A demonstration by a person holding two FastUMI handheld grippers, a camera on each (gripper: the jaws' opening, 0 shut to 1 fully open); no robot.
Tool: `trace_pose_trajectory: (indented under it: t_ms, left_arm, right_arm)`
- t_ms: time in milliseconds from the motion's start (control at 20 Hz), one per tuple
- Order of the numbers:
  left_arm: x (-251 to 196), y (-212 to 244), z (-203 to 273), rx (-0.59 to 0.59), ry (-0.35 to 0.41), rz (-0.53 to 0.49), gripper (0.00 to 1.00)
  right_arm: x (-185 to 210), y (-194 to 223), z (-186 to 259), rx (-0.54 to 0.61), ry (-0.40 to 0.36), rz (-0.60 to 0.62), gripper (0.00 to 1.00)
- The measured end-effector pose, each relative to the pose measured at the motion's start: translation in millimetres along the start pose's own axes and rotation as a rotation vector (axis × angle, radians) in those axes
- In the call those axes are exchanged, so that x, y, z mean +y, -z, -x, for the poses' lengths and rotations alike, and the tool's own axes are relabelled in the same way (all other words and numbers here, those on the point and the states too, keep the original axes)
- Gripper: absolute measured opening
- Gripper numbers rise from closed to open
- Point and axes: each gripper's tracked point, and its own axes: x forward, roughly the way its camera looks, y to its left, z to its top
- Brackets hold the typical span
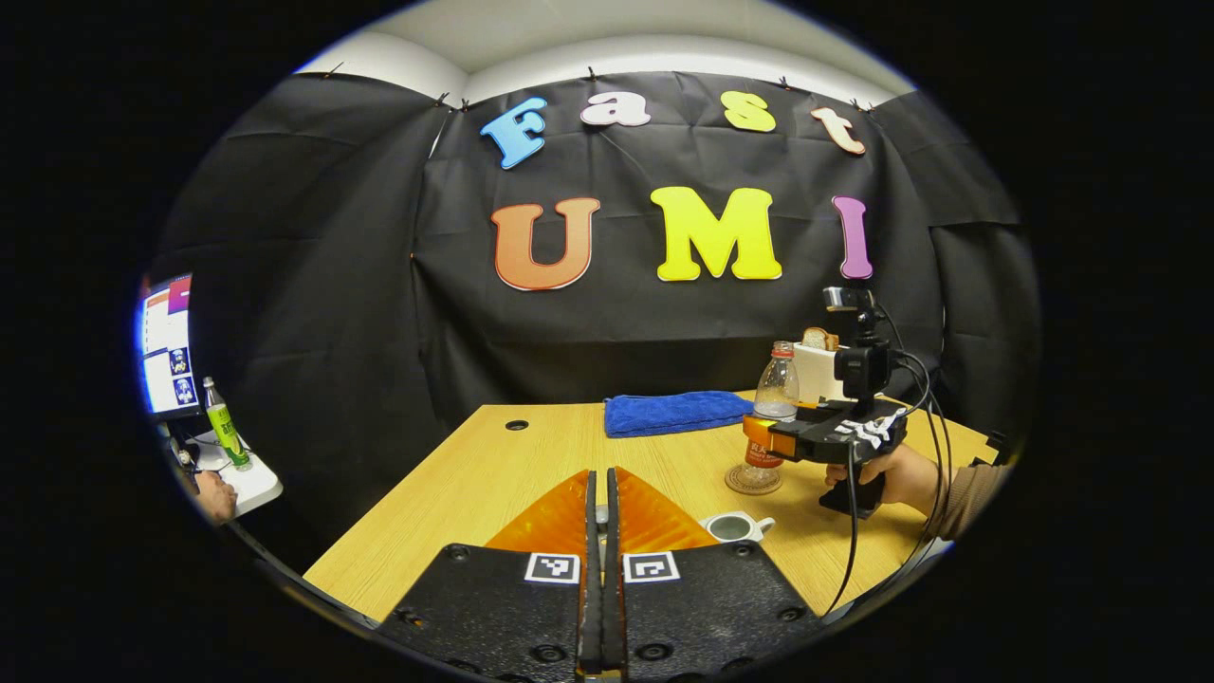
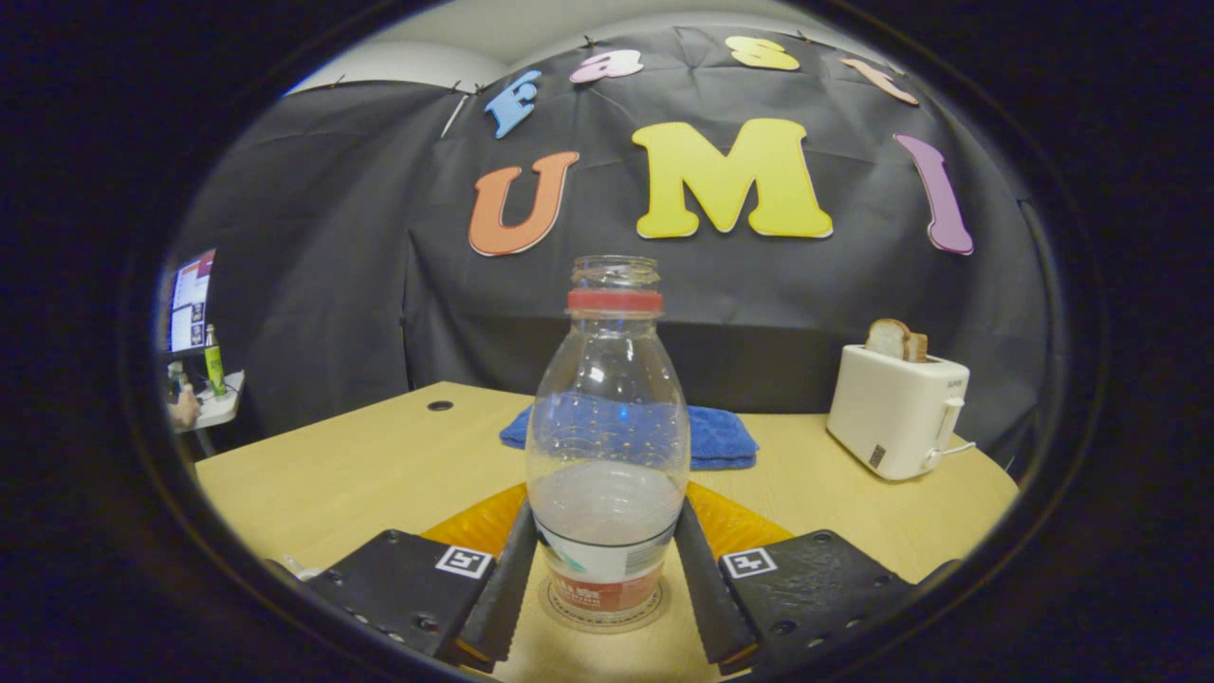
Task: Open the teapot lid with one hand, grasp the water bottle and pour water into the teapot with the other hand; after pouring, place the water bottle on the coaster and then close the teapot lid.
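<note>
Bottle: the water bottle [image 2: 608,446] stands upright on the round coaster [image 2: 607,607], uncapped, a red ring at its neck; seen from the left gripper view it is far right on the worktop [image 1: 493,474], in front of the blue cloth [image 1: 675,413]
Bottle contents: clear water to a little under half height, above the label
Right tongs [image 2: 607,569]: fingers either side of the bottle's lower body, at or very near its wall; whether they press cannot be told from here
Left tongs [image 1: 599,531]: closed to a narrow slit, and something small and pale shows in the slit; it may be the lid, but I cannot make it out
Teapot: the small white teapot [image 1: 736,526] sits near, just right of the left tongs, mouth open, no lid on it; inside looks dark, level not readable
Step in hand (judgement): lid off, bottle on coaster with tongs around it. This fits either the grasp before pouring or the set-down after pouring
Next move calls for: if after the pour, right tongs back straight off without tipping the bottle; lid centred over the mouth
Other: white toaster [image 2: 896,410] with bread, far right
</note>
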Motion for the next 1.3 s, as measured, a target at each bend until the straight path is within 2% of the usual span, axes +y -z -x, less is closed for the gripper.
trace_pose_trajectory:
  t_ms: [300,400,500,850,1000,1150,1200,1250,1300]
  left_arm:
    - [-2.5,3.3,-3.5,0.005,0.004,-0.006,0.03]
    - [-3.4,3.1,-3.3,0.011,0.003,-0.005,0.03]
    - [-3.1,1.4,-2.7,0.005,0.003,-0.008,0.03]
    - [-21.4,-14.9,2.5,-0.054,0.045,0.013,0.03]
    - [-41.2,-20.4,-1.6,-0.085,0.105,0.054,0.03]
    - [-57.2,-8.0,-12.7,-0.064,0.149,0.087,0.03]
    - [-59.1,-0.1,-17.2,-0.055,0.150,0.086,0.07]
    - [-60.7,6.5,-21.9,-0.038,0.149,0.079,0.00]
    - [-61.9,13.6,-27.8,-0.023,0.142,0.072,0.03]
  right_arm:
    - [14.4,3.2,-0.1,-0.019,-0.035,0.077,0.77]
    - [14.5,1.7,1.6,-0.033,-0.021,0.098,0.84]
    - [14.6,-6.9,7.3,-0.053,-0.018,0.093,0.98]
    - [6.9,-50.0,55.9,-0.158,-0.020,0.073,0.95]
    - [-3.4,-63.6,80.9,-0.205,-0.011,0.072,0.97]
    - [-16.3,-66.1,106.0,-0.238,0.003,0.080,0.95]
    - [-21.7,-64.6,114.8,-0.245,0.014,0.081,0.96]
    - [-25.1,-60.9,122.6,-0.248,0.018,0.081,0.96]
    - [-27.9,-56.4,131.8,-0.250,0.019,0.081,0.96]
